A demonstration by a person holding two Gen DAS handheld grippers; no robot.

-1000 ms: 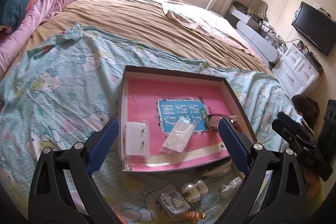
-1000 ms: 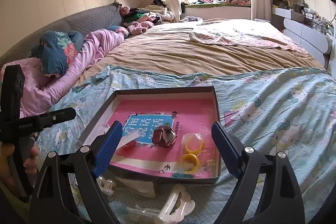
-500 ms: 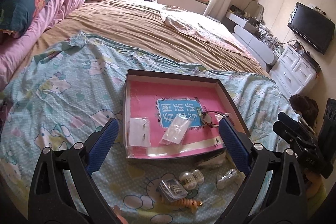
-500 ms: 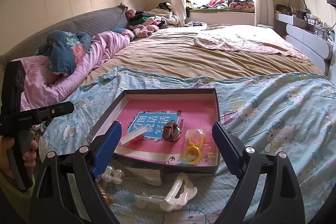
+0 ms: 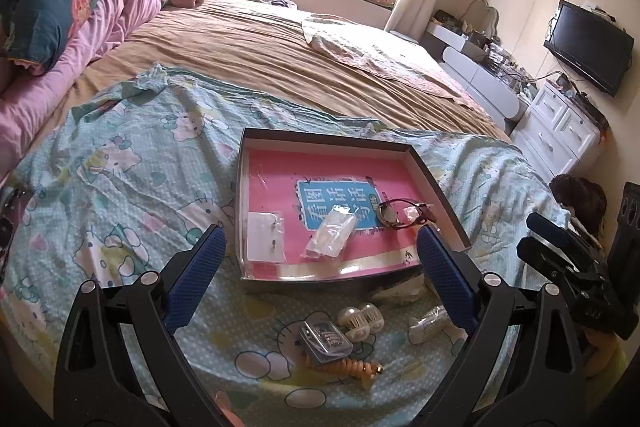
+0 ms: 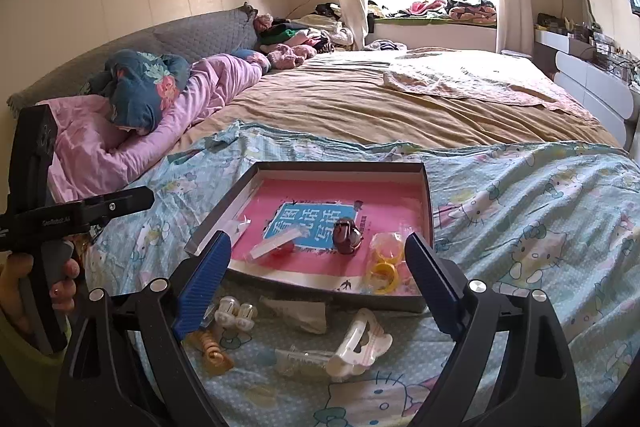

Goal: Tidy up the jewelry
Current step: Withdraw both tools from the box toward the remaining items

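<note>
A shallow dark-walled box (image 5: pixel 436 183) with a pink floor lies on the bed. Inside it lie an earring card in a clear bag (image 5: pixel 264 239), another clear bag (image 5: pixel 332 233) and a brown bracelet (image 5: pixel 394 213). The right wrist view also shows yellow rings (image 6: pixel 384 263) in the box (image 6: pixel 426 195). In front of the box lie a silver packet (image 5: pixel 326 341), white bead clips (image 5: pixel 360 319), an orange spiral tie (image 5: pixel 352 367) and a white claw clip (image 6: pixel 358 347). My left gripper (image 5: pixel 320 243) and right gripper (image 6: pixel 318 247) hang open above these, holding nothing.
The box rests on a light-blue cartoon sheet (image 5: pixel 120 167) spread over a brown blanket (image 5: pixel 260 47). Pink quilt and pillows (image 6: pixel 132 131) lie along the left. A white dresser (image 5: pixel 560 131) and a TV (image 5: pixel 588 47) stand beyond the bed's right edge. A hand (image 6: pixel 60 275) holds the left gripper.
Both grippers have drawn back from the box and risen slightly, so the loose items in front of it have come into view. Both stay open and empty.
</note>
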